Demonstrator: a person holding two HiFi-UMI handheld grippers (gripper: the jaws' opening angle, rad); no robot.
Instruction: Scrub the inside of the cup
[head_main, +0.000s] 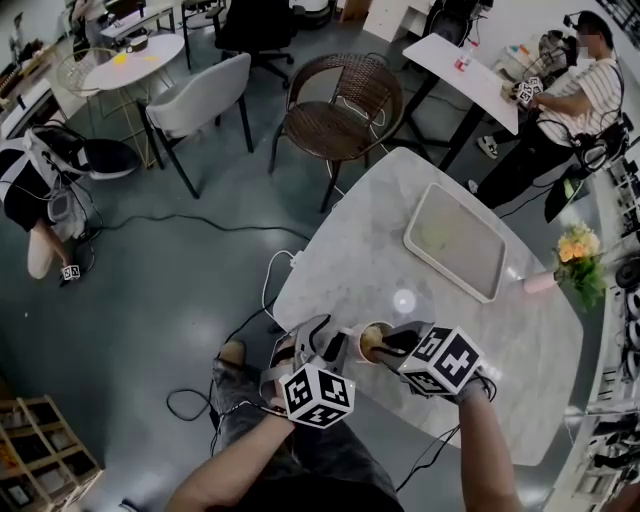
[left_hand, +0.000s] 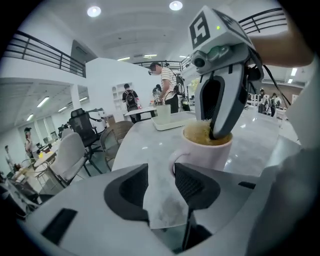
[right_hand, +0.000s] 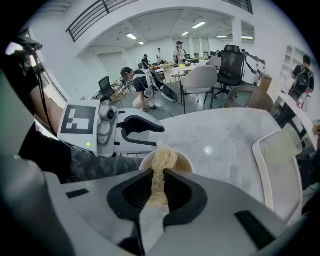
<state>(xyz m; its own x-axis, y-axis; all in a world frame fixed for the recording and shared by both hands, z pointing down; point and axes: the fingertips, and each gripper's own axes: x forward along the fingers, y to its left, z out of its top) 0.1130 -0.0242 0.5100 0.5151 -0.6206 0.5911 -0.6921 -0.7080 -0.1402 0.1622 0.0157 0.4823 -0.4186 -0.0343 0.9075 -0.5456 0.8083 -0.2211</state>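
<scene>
A pale cup (head_main: 372, 340) stands near the front edge of the marble table (head_main: 400, 230). My right gripper (head_main: 393, 345) reaches down into its mouth, shut on a beige fibrous scrubber (right_hand: 164, 157) that hangs from the jaws (right_hand: 159, 175) into the cup (right_hand: 187, 161). In the left gripper view the right gripper (left_hand: 218, 132) dips into the cup (left_hand: 210, 152), with the scrubber (left_hand: 199, 134) bunched inside. My left gripper (left_hand: 161, 172) sits level beside the cup. Its jaws stand apart with bare table between them, and the cup's handle (left_hand: 174, 159) lies just ahead of the right jaw's tip.
A white tray (head_main: 455, 240) lies further back on the table, and a pink vase of flowers (head_main: 575, 255) stands at the right edge. A wicker chair (head_main: 335, 100) and a grey chair (head_main: 200, 100) stand beyond. A seated person (head_main: 580, 90) and cables on the floor (head_main: 250, 300) are nearby.
</scene>
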